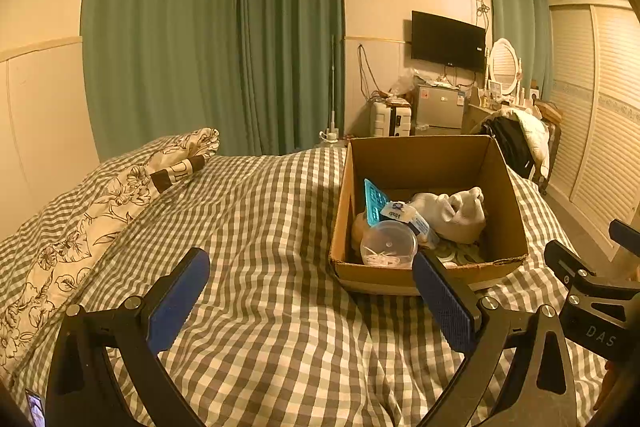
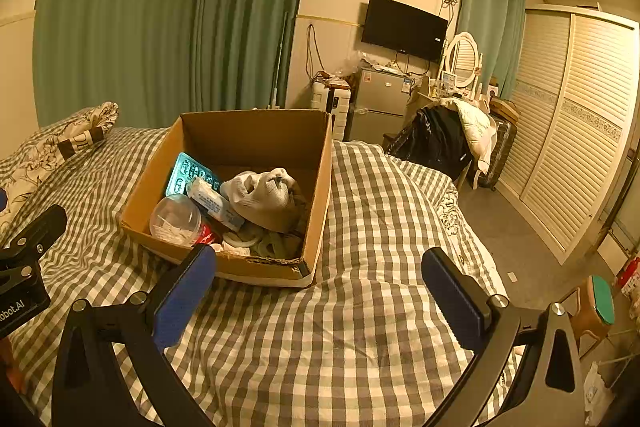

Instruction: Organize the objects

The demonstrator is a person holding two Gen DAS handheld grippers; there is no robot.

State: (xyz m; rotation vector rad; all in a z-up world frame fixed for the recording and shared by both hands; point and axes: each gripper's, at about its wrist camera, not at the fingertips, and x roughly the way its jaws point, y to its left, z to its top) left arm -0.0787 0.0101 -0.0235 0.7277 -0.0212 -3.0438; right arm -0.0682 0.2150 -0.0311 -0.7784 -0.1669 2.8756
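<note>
An open cardboard box (image 1: pixel 508 203) (image 2: pixel 152 187) stands on the checked bed. Inside lie a clear round tub (image 1: pixel 388 243) (image 2: pixel 175 219), a teal blister pack (image 1: pixel 374 203) (image 2: pixel 188 173), a white tissue packet (image 1: pixel 408 219) (image 2: pixel 214 205), a white cloth bundle (image 1: pixel 456 213) (image 2: pixel 264 197) and tape rolls (image 2: pixel 256 243). My left gripper (image 1: pixel 310 285) is open and empty above the bed, left of and before the box. My right gripper (image 2: pixel 318 281) is open and empty, just before the box's near right corner.
A floral pillow (image 1: pixel 104 203) (image 2: pixel 60 143) lies at the bed's left. The checked bedspread (image 1: pixel 260 227) (image 2: pixel 360 227) spreads around the box. Beyond stand green curtains, a small fridge (image 2: pixel 380 103), a chair with coats (image 2: pixel 444 135) and a louvred wardrobe (image 2: pixel 568 131). The bed edge drops off at the right.
</note>
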